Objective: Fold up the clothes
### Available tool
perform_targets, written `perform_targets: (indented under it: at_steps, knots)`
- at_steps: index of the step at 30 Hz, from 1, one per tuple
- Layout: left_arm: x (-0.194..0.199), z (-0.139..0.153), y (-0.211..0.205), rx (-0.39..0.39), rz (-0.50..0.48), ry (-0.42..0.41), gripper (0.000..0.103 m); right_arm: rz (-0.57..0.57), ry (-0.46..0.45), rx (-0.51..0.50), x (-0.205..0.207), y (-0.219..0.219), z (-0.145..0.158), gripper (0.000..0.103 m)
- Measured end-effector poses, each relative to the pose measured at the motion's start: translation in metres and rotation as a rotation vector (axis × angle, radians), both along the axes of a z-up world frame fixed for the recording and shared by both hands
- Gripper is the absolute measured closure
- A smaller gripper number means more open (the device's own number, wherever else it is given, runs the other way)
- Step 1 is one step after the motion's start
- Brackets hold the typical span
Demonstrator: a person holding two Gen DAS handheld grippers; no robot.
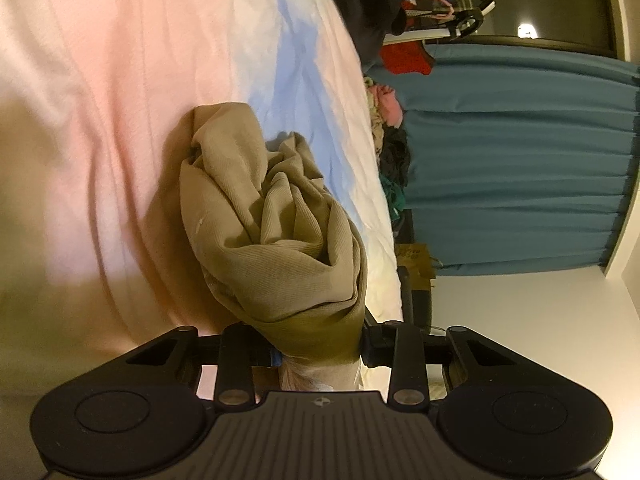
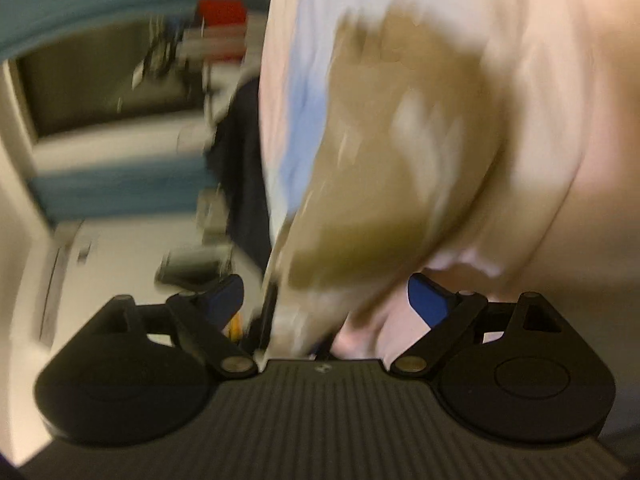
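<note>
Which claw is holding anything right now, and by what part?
Left claw grips the bunched end of the tan garment. Right claw is open, holding nothing.

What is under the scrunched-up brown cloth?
The brown cloth lies bunched on a pink and blue bedsheet. The left gripper pinches its near end. Whatever is directly beneath the bundle is covered.

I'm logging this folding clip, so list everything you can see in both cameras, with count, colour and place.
garment: one, khaki, bunched on the bed, one end clamped in the left gripper
bedsheet: one, pink with a pale blue patch, under the garment
curtain: one, teal, beyond the bed
clothes pile: one heap, mixed colours, between bed and curtain
red item: one, near the curtain's end
left gripper: one, black, closed on the garment
right gripper: one, black with blue pads, open, view blurred
</note>
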State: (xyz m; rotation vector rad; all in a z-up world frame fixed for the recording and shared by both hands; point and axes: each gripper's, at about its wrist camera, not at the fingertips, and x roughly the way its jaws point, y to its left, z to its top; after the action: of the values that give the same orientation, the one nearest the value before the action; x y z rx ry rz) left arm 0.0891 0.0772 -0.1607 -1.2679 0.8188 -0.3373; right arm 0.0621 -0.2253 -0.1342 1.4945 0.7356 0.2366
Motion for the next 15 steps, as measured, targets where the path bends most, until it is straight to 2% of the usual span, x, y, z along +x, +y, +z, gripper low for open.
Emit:
perform_targets:
  at_steps: [3, 4, 6, 9, 10, 11, 15]
  knots:
    - [0.003, 0.002, 0.001, -0.013, 0.004, 0.001, 0.069, -0.125, -0.004, -0.070, -0.008, -0.019, 0.004, 0.012]
    - [0.002, 0.002, 0.001, -0.014, 0.004, 0.004, 0.069, -0.152, -0.002, -0.099, -0.009, -0.022, 0.005, 0.016]
    - [0.001, 0.003, 0.000, -0.009, 0.001, 0.009, 0.069, -0.151, 0.006, -0.129, -0.006, -0.023, 0.006, 0.025]
    - [0.003, 0.005, 0.002, -0.004, -0.003, 0.017, 0.069, -0.121, 0.013, -0.197, 0.000, -0.018, 0.010, 0.048]
    - [0.002, 0.005, 0.003, -0.008, -0.001, 0.024, 0.069, -0.113, 0.017, -0.230, 0.001, -0.019, 0.013, 0.063]
    - [0.000, 0.006, 0.005, -0.018, 0.003, 0.034, 0.069, -0.110, 0.019, -0.251, 0.000, -0.018, 0.016, 0.073]
    - [-0.009, 0.015, 0.007, -0.070, -0.014, 0.054, 0.069, -0.131, -0.009, -0.228, -0.015, -0.025, 0.028, 0.079]
